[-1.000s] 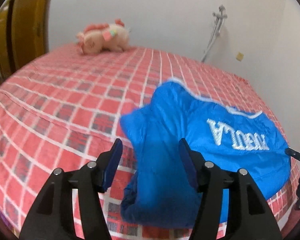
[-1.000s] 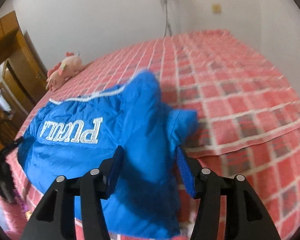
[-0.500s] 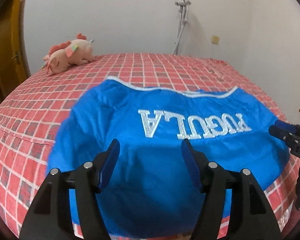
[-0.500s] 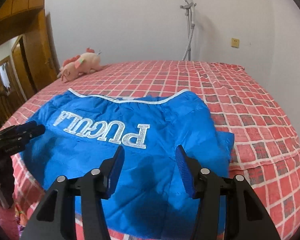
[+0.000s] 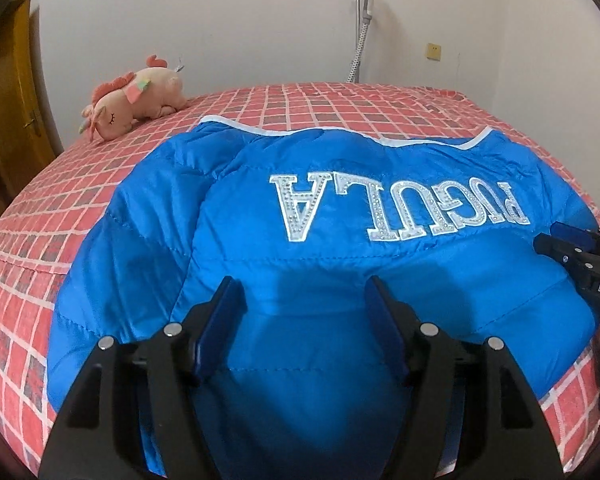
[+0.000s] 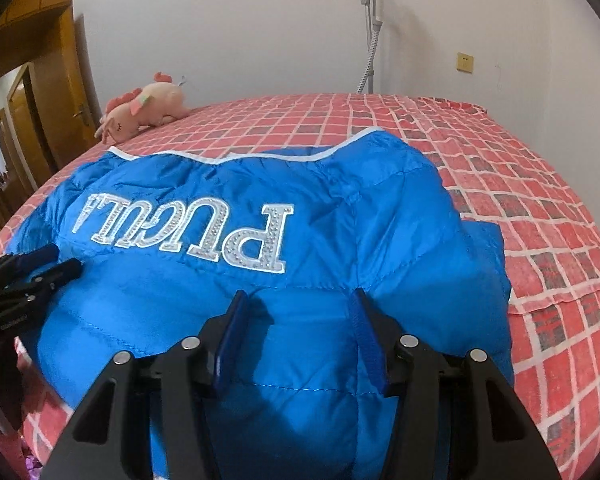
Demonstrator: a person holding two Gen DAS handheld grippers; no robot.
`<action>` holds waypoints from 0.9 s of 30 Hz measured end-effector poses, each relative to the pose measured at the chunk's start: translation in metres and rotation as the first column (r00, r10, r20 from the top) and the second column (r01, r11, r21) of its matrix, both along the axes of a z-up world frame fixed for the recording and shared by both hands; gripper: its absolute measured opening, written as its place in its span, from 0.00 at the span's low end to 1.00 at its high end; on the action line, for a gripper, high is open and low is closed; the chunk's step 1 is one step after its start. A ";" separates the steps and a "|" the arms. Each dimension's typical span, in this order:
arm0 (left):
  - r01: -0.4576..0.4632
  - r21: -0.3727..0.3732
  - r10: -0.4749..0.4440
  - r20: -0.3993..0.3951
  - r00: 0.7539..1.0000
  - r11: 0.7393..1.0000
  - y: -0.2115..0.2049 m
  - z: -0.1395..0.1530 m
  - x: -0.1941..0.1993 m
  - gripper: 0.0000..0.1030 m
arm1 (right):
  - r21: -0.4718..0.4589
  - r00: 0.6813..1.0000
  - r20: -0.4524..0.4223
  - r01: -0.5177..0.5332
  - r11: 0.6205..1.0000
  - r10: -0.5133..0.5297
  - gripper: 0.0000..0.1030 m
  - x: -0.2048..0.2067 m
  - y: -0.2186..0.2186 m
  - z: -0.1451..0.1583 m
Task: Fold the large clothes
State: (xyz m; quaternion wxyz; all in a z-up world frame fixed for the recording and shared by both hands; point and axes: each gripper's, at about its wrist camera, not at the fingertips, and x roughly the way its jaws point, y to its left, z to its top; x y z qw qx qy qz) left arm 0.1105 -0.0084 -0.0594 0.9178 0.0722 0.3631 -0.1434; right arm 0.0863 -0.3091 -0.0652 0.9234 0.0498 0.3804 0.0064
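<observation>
A blue padded jacket (image 5: 340, 208) with white "PUGULA" lettering lies spread on the bed, lettering upside down to me; it also shows in the right wrist view (image 6: 260, 240). My left gripper (image 5: 302, 292) is open and empty, just above the jacket's near left part. My right gripper (image 6: 296, 304) is open and empty, above the jacket's near right part. The right gripper's fingers (image 5: 572, 246) show at the right edge of the left wrist view. The left gripper's fingers (image 6: 40, 268) show at the left edge of the right wrist view.
The bed has a red checked cover (image 5: 80, 184). A pink plush toy (image 5: 136, 100) lies at its far left corner. A white stand (image 5: 360, 20) is by the back wall. Wooden doors (image 6: 48, 92) are on the left. The bed's near edge drops off below the jacket.
Both grippers swung from the jacket's side ends to face its middle, and the jacket now lies spread flat. Both stayed open.
</observation>
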 end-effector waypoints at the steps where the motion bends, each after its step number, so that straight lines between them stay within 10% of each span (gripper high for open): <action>1: 0.002 -0.003 -0.002 -0.001 1.000 1.000 0.001 0.000 0.001 0.63 | -0.001 1.000 0.002 0.001 1.000 -0.001 0.50 0.000 0.000 -0.001; 17: -0.008 -0.042 0.006 -0.038 0.999 0.999 0.011 0.016 -0.002 0.72 | 0.045 0.999 -0.033 -0.019 0.999 0.020 0.53 -0.003 -0.005 0.015; 27: -0.193 -0.049 0.189 -0.064 0.980 0.980 0.091 0.051 -0.028 0.82 | 0.048 0.999 -0.049 -0.009 0.999 0.012 0.53 -0.018 -0.029 0.036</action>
